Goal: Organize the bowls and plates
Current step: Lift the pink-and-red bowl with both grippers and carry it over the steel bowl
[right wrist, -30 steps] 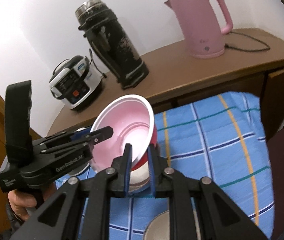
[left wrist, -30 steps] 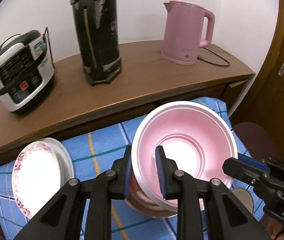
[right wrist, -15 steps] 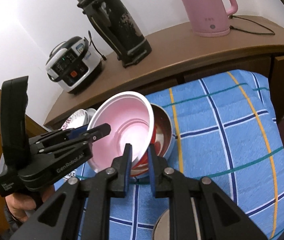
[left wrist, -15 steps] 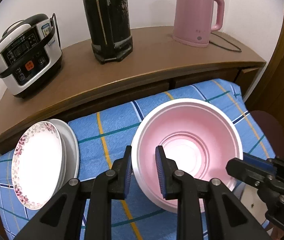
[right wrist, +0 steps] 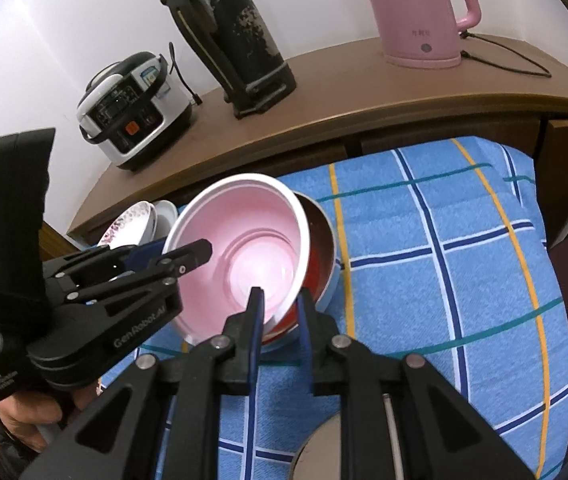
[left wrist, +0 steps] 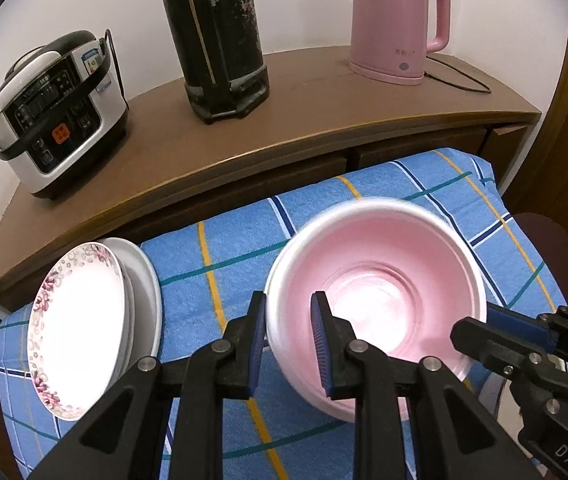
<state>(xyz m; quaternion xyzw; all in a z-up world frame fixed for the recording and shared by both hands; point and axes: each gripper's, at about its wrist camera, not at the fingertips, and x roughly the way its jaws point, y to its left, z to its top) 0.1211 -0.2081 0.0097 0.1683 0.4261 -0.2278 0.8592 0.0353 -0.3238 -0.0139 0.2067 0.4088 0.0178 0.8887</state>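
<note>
Cloth: we work over a blue checked tablecloth (left wrist: pixel 236 248).
Plates: our stacked plates (left wrist: pixel 80 320) lie at the cloth's left edge.
Pink bowl: the pink bowl (left wrist: pixel 375 280) tilts over a red bowl (right wrist: pixel 319 248), held at both rims.
Left gripper: our left gripper (left wrist: pixel 285 342) pinches the pink bowl's near rim.
Right gripper: our right gripper (right wrist: pixel 278 312) clamps the opposite rim.
</note>
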